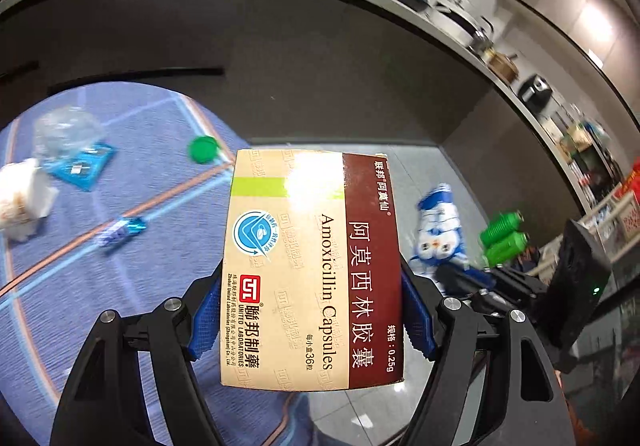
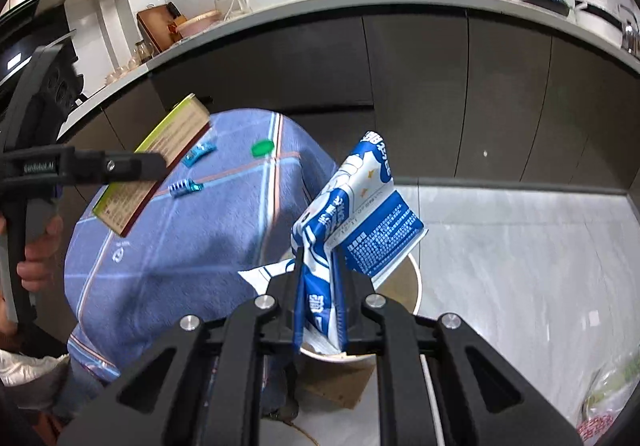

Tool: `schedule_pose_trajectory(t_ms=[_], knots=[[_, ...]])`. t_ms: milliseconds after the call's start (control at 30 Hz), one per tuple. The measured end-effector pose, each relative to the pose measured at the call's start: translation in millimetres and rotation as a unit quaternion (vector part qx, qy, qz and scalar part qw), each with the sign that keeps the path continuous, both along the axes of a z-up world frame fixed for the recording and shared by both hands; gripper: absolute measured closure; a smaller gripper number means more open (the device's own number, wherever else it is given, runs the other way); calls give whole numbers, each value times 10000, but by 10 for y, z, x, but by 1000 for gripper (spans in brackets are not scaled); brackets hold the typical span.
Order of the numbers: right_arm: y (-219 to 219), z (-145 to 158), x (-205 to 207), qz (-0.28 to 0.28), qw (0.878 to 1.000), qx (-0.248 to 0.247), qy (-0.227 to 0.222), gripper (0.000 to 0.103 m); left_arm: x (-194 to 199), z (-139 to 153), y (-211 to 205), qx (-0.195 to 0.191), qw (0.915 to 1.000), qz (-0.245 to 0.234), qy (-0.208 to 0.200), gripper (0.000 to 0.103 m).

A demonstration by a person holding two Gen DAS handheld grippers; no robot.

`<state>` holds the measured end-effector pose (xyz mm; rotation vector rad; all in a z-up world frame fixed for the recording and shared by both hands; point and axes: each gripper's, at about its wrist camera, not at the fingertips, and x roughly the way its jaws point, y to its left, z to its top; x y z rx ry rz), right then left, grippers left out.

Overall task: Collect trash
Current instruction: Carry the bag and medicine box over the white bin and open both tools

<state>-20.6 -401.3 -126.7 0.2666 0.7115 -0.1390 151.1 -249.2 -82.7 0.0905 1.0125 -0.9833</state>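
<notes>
The bench [image 1: 132,166] wears a blue cloth with pale and orange stripes crossing it. Beside its edge, on the floor, stands one white bin [image 2: 414,286], its rim partly hidden behind the right claw.

One medicine box [image 1: 312,270] is clamped by its two long sides in the left claw [image 1: 312,318], whose blue pads [image 1: 204,322] stand wide apart against the cardboard. Its long axis runs straight out along the fingers, away from the camera, broad face up, past the bench edge. The print reads "Amoxicillin Capsules", "UNITED LABORATORIES", "0.25g" and "36", with Chinese characters on a maroon band.

One blue-and-white packet [image 2: 352,222] is pinched in the nearly closed right claw [image 2: 320,310], standing up and outward from the fingers over the bin. Its Chinese print is too small to read.

On the bench lie one crumpled clear plastic bag [image 1: 66,130], one white paper wad [image 1: 24,198] near the edge, two small blue wrappers [image 1: 82,162] [image 1: 120,230], and one green cap [image 1: 203,149].
</notes>
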Motion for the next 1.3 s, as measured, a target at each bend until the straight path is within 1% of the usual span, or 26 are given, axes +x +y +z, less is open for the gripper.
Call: schedule_pose_trajectory(t_ms=[67,167,400,667,867,933,1000,1033,1100,1133,1167,1233,1300], knots=[[-29,-129,11,57,9999,87,88,89,-9,-107,-171,39,9997,-175,137,33],[-52,-331,58,170,9994,170,254,89,3,-265,-359,113,9991,-317,271,33],[-225,-767,240,151,9972,535,506,89,96,-529,-678,279,9976,-384,501,33],[-368,-1088,441,145,9940,803,731,86,168,-768,-990,448,9958,-458,654,32],[-445,-1212,504,166,9931,833,811,85,162,-892,-1211,559,9953,-517,605,32],[-458,-1208,528,171,9930,828,824,81,159,-911,-1249,555,9954,-513,584,32],[-453,-1214,544,191,9933,800,816,69,144,-916,-1277,562,9959,-506,493,31],[-449,-1216,553,206,9935,782,806,67,139,-915,-1293,559,9962,-506,444,27],[-469,-1220,539,242,9935,768,804,65,125,-899,-1311,514,9970,-477,334,23],[-472,-1226,526,249,9935,760,804,64,95,-881,-1280,495,9973,-452,292,17],[-478,-1226,512,256,9936,752,800,62,90,-870,-1278,470,9976,-439,266,16],[-483,-1239,508,266,9939,730,785,58,81,-848,-1276,398,9981,-419,229,14],[-477,-1233,500,280,9944,685,753,51,72,-839,-1283,379,9981,-433,218,14]])
